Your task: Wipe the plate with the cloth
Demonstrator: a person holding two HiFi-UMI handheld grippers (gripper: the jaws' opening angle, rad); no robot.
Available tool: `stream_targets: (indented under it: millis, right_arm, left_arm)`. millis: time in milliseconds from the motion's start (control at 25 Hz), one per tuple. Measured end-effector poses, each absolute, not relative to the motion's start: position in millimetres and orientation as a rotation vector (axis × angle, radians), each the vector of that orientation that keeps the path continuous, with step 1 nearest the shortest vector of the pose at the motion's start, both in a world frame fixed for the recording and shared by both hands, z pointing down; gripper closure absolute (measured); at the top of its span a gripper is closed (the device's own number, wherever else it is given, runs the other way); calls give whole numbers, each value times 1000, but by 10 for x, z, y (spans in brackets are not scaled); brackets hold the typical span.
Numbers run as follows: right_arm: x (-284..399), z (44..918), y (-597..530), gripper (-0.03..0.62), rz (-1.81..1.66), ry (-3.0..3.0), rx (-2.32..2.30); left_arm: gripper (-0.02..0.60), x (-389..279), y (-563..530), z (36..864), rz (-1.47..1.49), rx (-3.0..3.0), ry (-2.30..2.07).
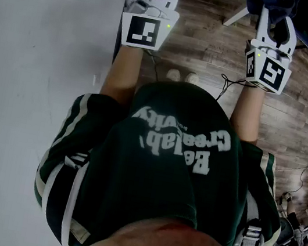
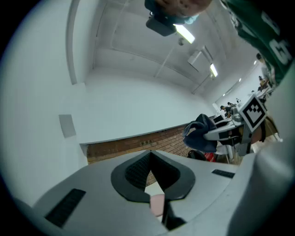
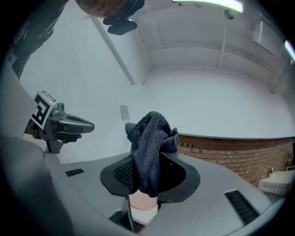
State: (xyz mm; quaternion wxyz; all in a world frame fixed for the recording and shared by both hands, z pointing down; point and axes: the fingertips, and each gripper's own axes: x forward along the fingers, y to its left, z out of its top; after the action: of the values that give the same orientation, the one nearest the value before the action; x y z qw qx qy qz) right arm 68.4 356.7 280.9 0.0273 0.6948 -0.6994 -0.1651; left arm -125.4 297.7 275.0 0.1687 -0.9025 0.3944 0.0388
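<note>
Wood floor [image 1: 295, 126] underfoot, no plate showing anywhere; my right gripper [image 3: 147, 182] is clamping the cloth [image 3: 150, 138], left gripper [image 2: 151, 173] jaws are sitting together, empty.

Left gripper [image 2: 150, 156] jaws together, empty — beyond, cloth [image 2: 197, 132] in right gripper [image 2: 211, 134]; brick wall [image 2: 133, 145] behind

The left gripper [image 2: 150, 153] and right gripper [image 3: 146, 159] are side by side, well apart. A cloth [image 3: 150, 143] sits between the right one's jaws. Shoes [image 1: 181, 76] stand on the floor [image 1: 296, 121] between the arms.
</note>
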Motion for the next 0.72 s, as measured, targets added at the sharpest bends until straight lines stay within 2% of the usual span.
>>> stream_targets:
  millis: [440, 720]
  right_arm:
    - [243, 2796, 3753, 488, -548, -2174, 2143]
    - [174, 2786, 3784, 482, -545, -2233, 2141]
  left_arm:
    - [586, -1687, 3149, 2760, 132, -2543, 1123]
    - [586, -1722, 3150, 2762, 138, -2543, 1135]
